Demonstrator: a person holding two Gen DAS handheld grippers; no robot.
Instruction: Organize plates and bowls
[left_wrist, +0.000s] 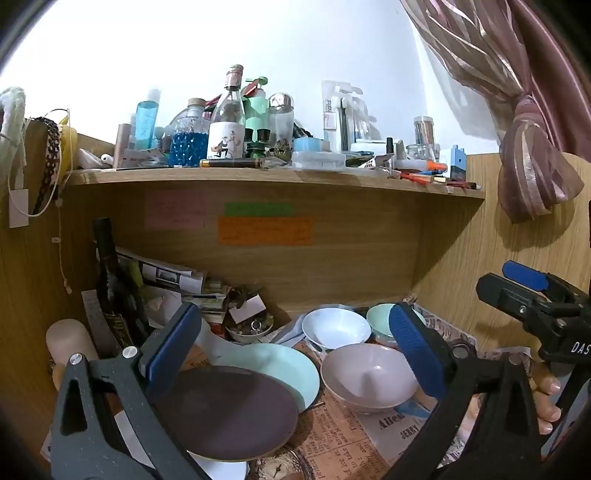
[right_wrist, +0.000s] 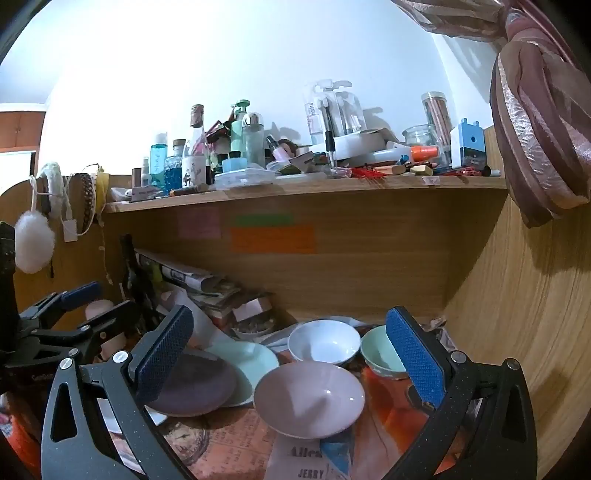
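Observation:
On the paper-covered desk a dark purple plate (left_wrist: 229, 410) lies over a mint plate (left_wrist: 280, 369), with a white plate (left_wrist: 221, 469) under them. To their right are a pink bowl (left_wrist: 369, 376), a white bowl (left_wrist: 336, 328) and a mint bowl (left_wrist: 380, 321). My left gripper (left_wrist: 295, 350) hovers open before the plates, holding nothing. In the right wrist view my right gripper (right_wrist: 290, 354) is open and empty, facing the pink bowl (right_wrist: 310, 398), white bowl (right_wrist: 323, 341) and mint bowl (right_wrist: 380, 354). The purple plate (right_wrist: 195, 387) and mint plate (right_wrist: 251, 365) lie left.
A crowded wooden shelf (left_wrist: 258, 177) of bottles and jars overhangs the desk. Stacked papers (left_wrist: 177, 280) and a small trinket dish (left_wrist: 251, 330) fill the back left corner. A wooden side wall (right_wrist: 517, 314) and a tied curtain (right_wrist: 535, 129) close the right.

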